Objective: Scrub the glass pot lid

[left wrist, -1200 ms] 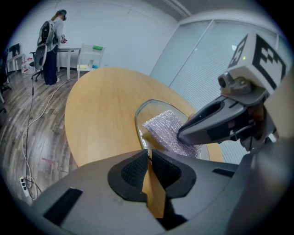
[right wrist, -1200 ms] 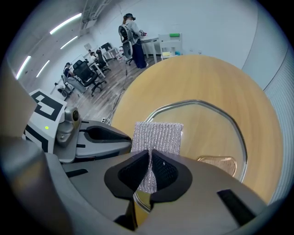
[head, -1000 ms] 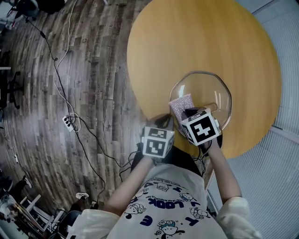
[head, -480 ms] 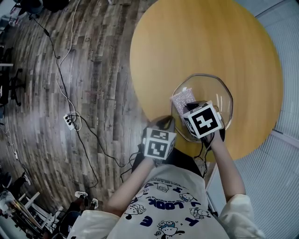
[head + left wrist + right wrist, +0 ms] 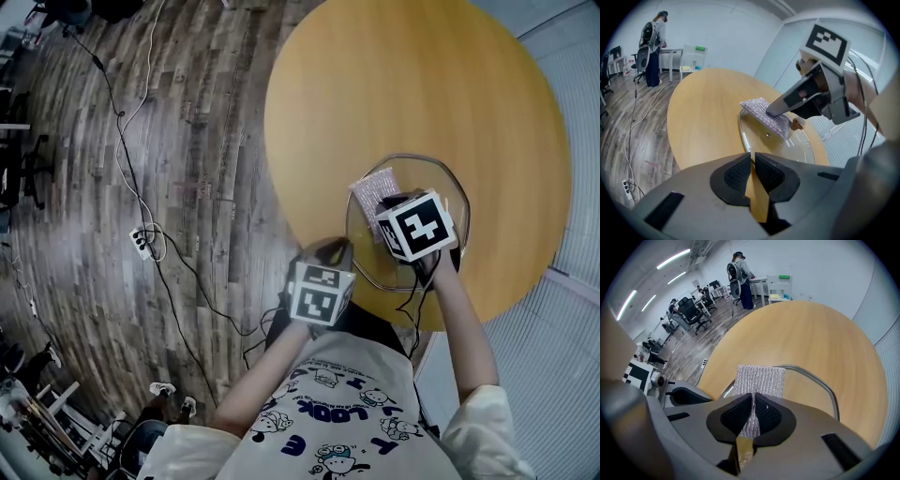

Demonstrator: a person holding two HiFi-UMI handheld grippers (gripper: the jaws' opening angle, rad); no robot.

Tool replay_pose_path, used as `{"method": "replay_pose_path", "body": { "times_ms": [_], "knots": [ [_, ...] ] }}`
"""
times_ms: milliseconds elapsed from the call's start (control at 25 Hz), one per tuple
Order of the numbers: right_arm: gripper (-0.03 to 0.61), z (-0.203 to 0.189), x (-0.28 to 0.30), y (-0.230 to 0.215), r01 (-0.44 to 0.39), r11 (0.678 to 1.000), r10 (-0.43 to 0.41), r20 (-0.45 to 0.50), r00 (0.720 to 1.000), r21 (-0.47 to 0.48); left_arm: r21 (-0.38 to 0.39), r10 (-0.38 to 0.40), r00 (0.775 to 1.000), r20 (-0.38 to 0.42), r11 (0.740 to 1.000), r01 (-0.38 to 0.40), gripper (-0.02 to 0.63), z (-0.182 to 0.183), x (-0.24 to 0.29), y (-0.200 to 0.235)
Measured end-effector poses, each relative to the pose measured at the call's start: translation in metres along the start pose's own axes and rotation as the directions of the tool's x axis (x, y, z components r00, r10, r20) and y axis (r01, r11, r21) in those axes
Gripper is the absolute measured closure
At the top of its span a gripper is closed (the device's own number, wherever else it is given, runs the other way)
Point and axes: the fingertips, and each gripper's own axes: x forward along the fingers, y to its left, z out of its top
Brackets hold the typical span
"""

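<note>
**A:** What's around them?

**B:** A round table fills the upper right of the head view. To its left is plank floor, where a cable snakes down to a power strip at mid left. In the left gripper view a person stands by a desk in the upper left. The right gripper view has office chairs in its upper left too.

**A:** Anything in the way?

**B:** From above, the right gripper's marker cube covers the middle of the lid. From the left gripper's camera, the right gripper crosses the upper right and hides part of the lid's far side.

**A:** And the lid?

**B:** The lid lies flat on the table, just right of centre in the head view, close to the table edge nearest the grippers.

**A:** Left gripper?

**B:** The left gripper has its jaws almost together, pinched on the lid's near rim. You can see the thin edge run straight into the gap, low in the middle of its view.

**A:** Right one?

**B:** The right gripper is clamped on the pad, a silvery woven thing. The pad sticks out past the tips and lies on the glass. Its far end reaches the rim at the lid's upper left in the head view.
</note>
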Motion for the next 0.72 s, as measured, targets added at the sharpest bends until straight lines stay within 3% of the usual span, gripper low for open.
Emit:
{"method": "replay_pose_path", "body": {
  "times_ms": [720],
  "knots": [
    [0.541, -0.013, -0.013, -0.069, 0.043, 0.986, -0.049, 0.037, 0.998, 0.159, -0.008, 0.029, 0.999, -0.017, 1.000, -0.029, 0.583, -0.002, 0.002, 0.001]
  ]
}}
